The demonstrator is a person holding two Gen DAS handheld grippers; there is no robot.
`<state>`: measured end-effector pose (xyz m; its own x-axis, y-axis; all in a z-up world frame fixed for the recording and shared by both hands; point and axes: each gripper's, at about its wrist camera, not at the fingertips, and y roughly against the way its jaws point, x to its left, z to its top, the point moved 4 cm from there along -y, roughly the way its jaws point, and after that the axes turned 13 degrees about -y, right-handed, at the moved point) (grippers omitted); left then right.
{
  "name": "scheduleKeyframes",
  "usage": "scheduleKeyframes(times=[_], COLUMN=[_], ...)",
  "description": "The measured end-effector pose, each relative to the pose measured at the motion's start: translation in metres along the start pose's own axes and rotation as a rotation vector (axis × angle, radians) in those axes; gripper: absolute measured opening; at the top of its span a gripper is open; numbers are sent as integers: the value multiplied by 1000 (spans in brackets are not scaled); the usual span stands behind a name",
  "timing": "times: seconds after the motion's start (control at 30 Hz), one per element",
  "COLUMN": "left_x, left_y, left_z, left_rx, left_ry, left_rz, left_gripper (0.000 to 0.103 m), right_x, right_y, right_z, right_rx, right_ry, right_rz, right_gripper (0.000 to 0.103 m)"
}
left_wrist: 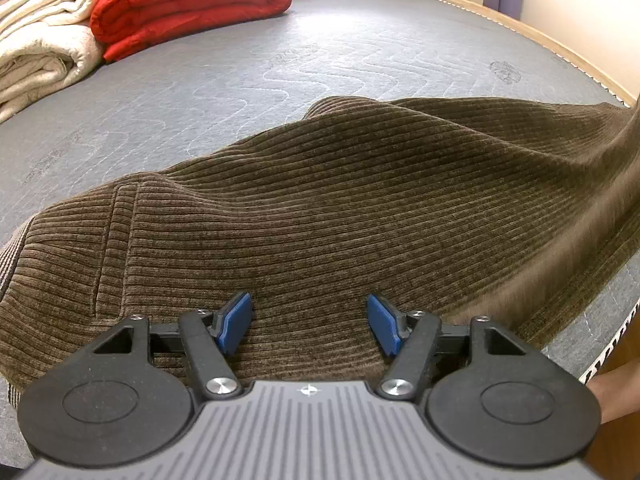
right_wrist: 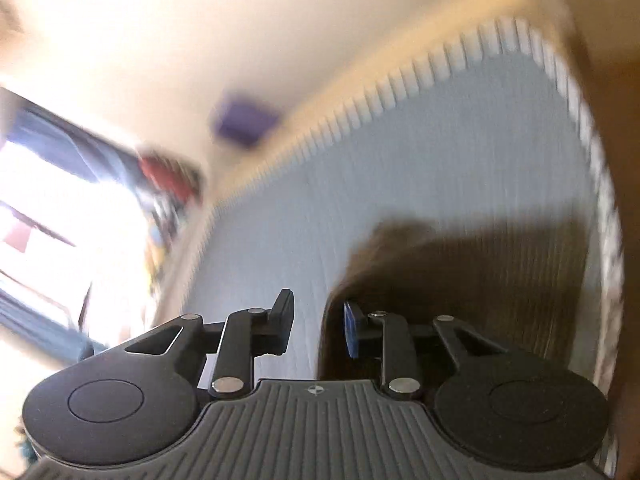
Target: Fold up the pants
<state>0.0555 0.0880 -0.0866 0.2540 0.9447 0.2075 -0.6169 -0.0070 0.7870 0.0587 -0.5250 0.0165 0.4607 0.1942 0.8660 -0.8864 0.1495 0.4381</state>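
Left wrist: left tool [left_wrist: 309,322] spread above brown pants [left_wrist: 320,208]; right tool [right_wrist: 318,326] parted, gripping nothing.

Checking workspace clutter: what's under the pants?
The pants lie on the grey mattress, which shows bare around them. Whatever sits beneath the bunched fabric is covered and cannot be seen.

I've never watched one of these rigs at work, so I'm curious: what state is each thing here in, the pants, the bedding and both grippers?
Brown corduroy pants: spread on the mattress, rumpled, right end lifted.
Left gripper: open over the pants, nothing between the pads.
Right gripper: jaws apart, pants edge between them; blur hides whether it is gripped.
Red quilt: folded.
Cream blanket: folded.
Mattress: bare.
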Motion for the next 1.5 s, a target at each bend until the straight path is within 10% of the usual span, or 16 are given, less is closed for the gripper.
scheduleKeyframes(times=[0.1,0.4,0.63,0.83,0.97,1.13,1.3,1.5], left_x=[0,0,-1,-3,-3,3,14,15], left_y=[0,-1,-1,-1,0,7,15,20], left_z=[1,3,1,1,1,2,4,3], left_rx=[3,9,6,6,1,-19,-39,-28], left_ry=[5,10,8,17,22,61,109,114], left_rz=[-2,-1,2,3,4,10,-13,-11], left_gripper=[70,71,71,73,73,72,72,72], right_x=[1,-40,35,52,47,46,-3,-92], right_y=[14,-34,-63,-103,-112,-85,-24,-23], right_z=[20,-6,-83,-157,-164,-112,-7,36], right_rx=[-54,182,320,355,321,150,-30,120], right_ry=[83,64,636,1138,1258,1101,552,117], right_rz=[-76,-308,-247,-358,-450,-436,-480,-541], right_gripper=[29,34,49,50,29,7,6,14])
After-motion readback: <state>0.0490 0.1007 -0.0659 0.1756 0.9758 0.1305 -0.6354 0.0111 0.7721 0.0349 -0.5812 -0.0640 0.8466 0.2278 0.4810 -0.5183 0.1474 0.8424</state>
